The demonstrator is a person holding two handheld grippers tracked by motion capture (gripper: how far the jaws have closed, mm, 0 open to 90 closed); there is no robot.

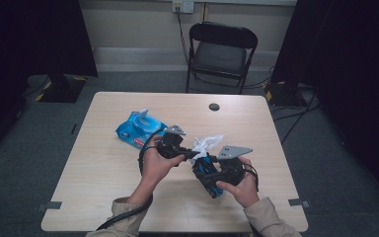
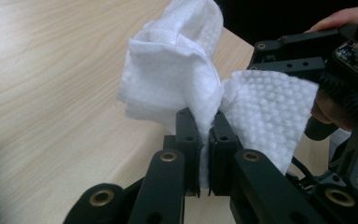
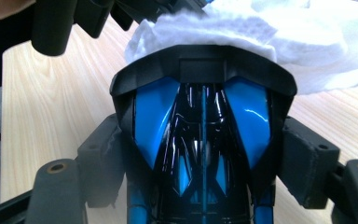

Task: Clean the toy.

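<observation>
Behind white wipe [image 3: 242,32]: toy car's [image 3: 203,135] nose

White wipe [image 2: 177,60]: soft nonwoven cloth, dimpled, matt. Blue-black toy car [image 3: 203,140]: glossy plastic, smooth, reflective. Gripper pads [image 2: 189,140]: matt black plastic. Table [image 1: 103,168]: pale wood-grain laminate, smooth. Wipes pack [image 1: 138,129]: shiny blue plastic film.

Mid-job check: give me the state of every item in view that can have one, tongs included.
Left tongs: shut on the white wipe.
White wipe: crumpled, pulled out, pinched, resting against the toy car's end.
Right tongs: clamped on the sides of the toy car.
Blue and black toy car: held off the table.
Blue wipes pack: lying on the table, flap lifted open.
Folding chair: unfolded, unoccupied.
</observation>
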